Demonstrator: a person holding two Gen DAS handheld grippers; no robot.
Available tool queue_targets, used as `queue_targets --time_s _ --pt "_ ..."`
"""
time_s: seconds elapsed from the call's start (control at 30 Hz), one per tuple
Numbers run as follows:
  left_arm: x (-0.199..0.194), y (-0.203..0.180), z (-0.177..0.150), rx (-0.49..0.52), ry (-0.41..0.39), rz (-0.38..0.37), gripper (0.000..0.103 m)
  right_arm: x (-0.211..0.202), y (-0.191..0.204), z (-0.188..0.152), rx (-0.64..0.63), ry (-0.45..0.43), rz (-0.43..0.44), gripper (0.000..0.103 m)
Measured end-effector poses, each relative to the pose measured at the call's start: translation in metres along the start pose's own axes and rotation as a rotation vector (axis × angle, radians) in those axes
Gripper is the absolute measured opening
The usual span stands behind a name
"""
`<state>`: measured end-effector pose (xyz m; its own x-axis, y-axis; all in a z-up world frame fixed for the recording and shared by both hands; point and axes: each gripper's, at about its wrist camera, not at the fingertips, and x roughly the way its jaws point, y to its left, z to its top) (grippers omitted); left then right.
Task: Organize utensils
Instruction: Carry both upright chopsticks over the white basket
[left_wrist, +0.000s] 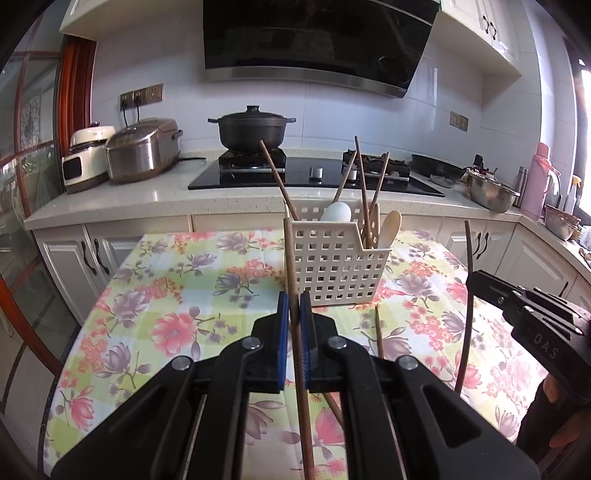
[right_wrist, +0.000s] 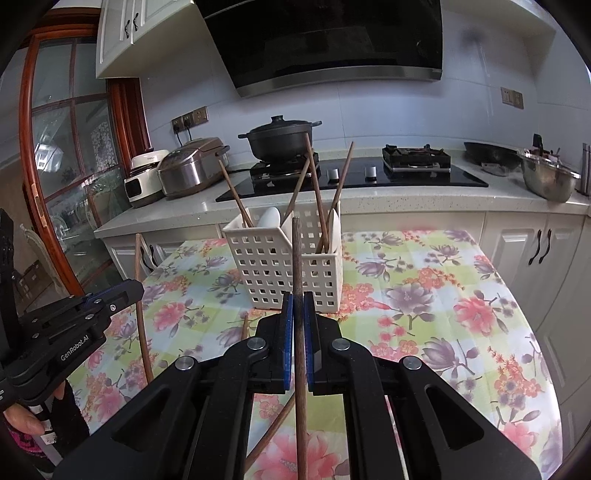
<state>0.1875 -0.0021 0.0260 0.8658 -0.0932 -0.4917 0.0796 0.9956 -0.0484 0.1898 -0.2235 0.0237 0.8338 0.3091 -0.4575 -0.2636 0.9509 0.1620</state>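
Observation:
A white perforated utensil basket (left_wrist: 334, 264) stands on the floral table and holds several chopsticks, a white spoon (left_wrist: 337, 213) and a wooden spoon (left_wrist: 390, 229). My left gripper (left_wrist: 294, 306) is shut on a light brown chopstick (left_wrist: 291, 258), held upright just in front of the basket. My right gripper (right_wrist: 297, 308) is shut on a dark brown chopstick (right_wrist: 297, 266), also upright before the basket (right_wrist: 284, 266). Each gripper shows in the other's view: the right gripper (left_wrist: 476, 280) and the left gripper (right_wrist: 129, 291). More chopsticks (left_wrist: 378, 338) lie on the cloth under the grippers.
The table (right_wrist: 443, 295) has a floral cloth. Behind it runs a counter with a hob (left_wrist: 314, 173), a black pot (left_wrist: 253, 129), rice cookers (left_wrist: 142, 151), a steel bowl (left_wrist: 491, 192) and a pink flask (left_wrist: 539, 181). A glass door (right_wrist: 74, 166) is at the left.

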Motion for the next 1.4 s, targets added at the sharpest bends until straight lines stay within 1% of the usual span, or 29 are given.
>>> queue_targets --time_s 0.23,0.97,1.23,1.4 --pt "-0.014 0.001 0.001 -0.003 -0.025 0.0 0.006 -0.013 0.004 0.004 -0.018 -0.028 -0.003 0.006" --pt "-0.023 -0.004 0.002 0.019 -0.052 0.007 0.006 -0.023 0.01 0.008 -0.035 -0.062 0.0 0.006" --pt "-0.023 -0.004 0.009 0.031 -0.064 0.011 0.006 -0.024 0.009 0.016 -0.047 -0.077 -0.008 0.006" --pt "-0.025 -0.004 0.021 0.041 -0.078 0.004 0.006 -0.023 0.008 0.027 -0.061 -0.088 -0.017 0.006"
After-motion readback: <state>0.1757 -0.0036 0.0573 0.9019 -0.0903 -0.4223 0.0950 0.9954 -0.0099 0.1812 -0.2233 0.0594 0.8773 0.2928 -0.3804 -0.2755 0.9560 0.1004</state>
